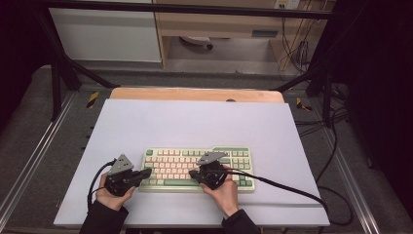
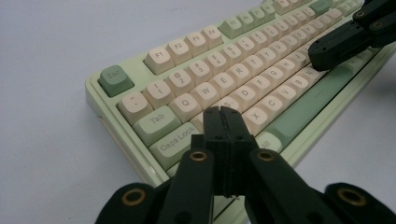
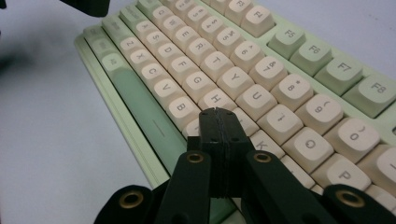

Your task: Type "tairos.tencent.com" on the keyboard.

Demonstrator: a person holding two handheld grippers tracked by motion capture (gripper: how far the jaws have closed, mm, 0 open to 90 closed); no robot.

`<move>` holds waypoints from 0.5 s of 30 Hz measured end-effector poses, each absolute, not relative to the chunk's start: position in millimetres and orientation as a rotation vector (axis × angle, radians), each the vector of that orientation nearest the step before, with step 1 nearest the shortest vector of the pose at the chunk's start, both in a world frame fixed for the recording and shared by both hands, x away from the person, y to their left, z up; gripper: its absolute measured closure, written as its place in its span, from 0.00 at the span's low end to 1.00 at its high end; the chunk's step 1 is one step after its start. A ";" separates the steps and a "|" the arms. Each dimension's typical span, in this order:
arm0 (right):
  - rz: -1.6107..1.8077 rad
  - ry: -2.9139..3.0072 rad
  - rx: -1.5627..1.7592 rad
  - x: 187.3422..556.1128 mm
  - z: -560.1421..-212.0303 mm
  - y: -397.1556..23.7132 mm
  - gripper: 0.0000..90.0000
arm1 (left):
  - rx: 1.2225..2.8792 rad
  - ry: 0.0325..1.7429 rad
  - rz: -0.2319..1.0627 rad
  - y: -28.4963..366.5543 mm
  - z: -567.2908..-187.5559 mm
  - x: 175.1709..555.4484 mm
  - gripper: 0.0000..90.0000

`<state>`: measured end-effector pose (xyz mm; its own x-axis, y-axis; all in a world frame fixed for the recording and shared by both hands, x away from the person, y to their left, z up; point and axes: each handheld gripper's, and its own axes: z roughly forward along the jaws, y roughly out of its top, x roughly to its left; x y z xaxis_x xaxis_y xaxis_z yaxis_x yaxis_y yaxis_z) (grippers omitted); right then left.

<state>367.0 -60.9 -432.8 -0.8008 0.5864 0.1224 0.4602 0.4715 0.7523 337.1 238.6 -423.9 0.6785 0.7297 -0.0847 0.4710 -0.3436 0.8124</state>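
A pale green keyboard (image 1: 197, 168) with cream and green keys lies on the white table top (image 1: 195, 122), near its front edge. My left gripper (image 1: 147, 172) is at the keyboard's left end. In the left gripper view its jaws (image 2: 222, 113) are shut with nothing between them, tips low over the keys (image 2: 224, 79) beside Caps Lock. My right gripper (image 1: 192, 173) hovers over the middle of the keyboard and points left. Its jaws (image 3: 215, 112) are shut and empty just above the keys (image 3: 224, 60) around H and J. The right gripper's black tip (image 2: 336, 44) also appears farther along the key rows.
A black cable (image 1: 292, 187) trails from the right gripper across the table to its right edge. A wooden strip (image 1: 195, 94) borders the far side. Black frame legs (image 1: 58, 83) and floor cables (image 1: 336, 146) surround the table.
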 end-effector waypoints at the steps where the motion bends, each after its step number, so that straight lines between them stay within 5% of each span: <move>1: 1.252 2.559 0.928 366.8 -433.5 -61.3 1.00 | 2.007 0.927 0.371 238.5 -423.9 337.1 1.00; 15: 1.306 2.522 0.921 364.6 -417.1 -74.1 1.00 | 1.995 0.924 0.371 239.8 -421.6 336.4 1.00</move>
